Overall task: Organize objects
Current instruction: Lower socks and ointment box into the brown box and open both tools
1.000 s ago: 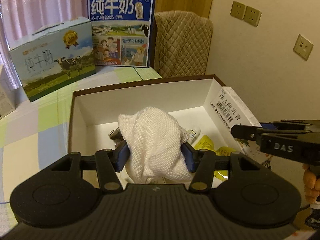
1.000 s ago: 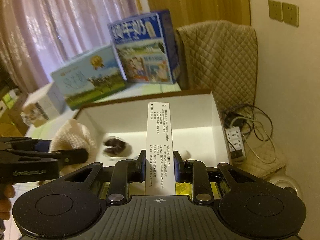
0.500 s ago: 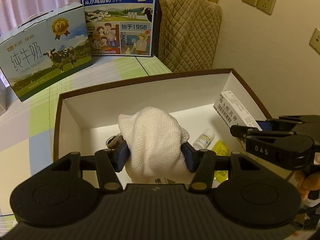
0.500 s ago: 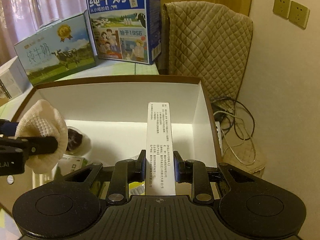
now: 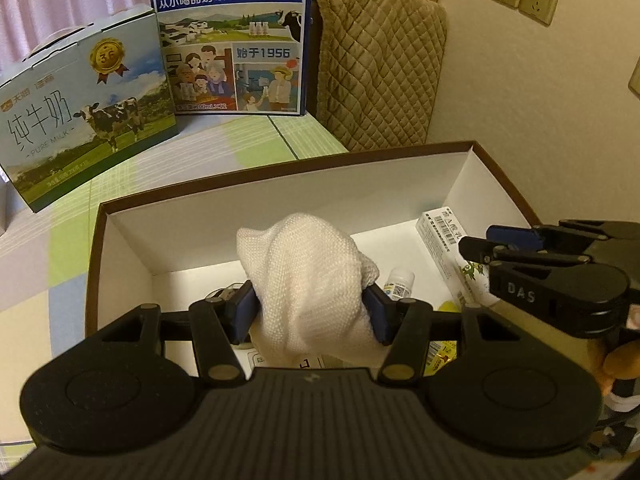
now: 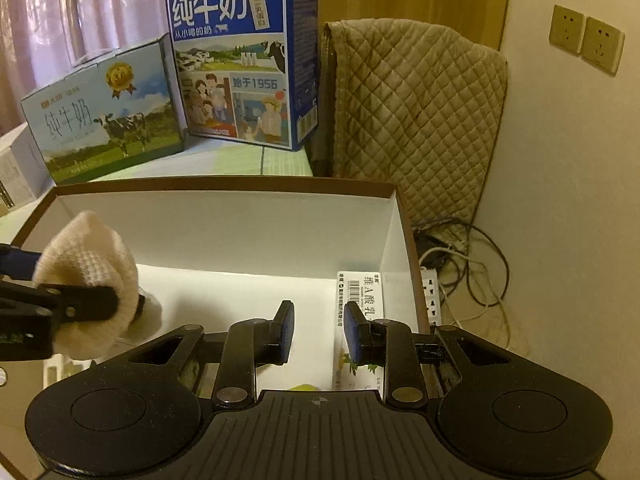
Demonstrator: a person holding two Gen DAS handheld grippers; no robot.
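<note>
While the right tongs (image 6: 318,330) stand wide beside the carton (image 6: 360,300) lying against the box's (image 5: 280,178) right wall, the left tongs (image 5: 312,310) grip the white cloth (image 5: 308,276) above it and should lower before parting.

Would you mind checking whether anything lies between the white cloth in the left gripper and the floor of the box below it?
Yes. The white cloth hangs in the left gripper over the box, and a small bottle and other small items lie on the floor right beneath and beside it.
</note>
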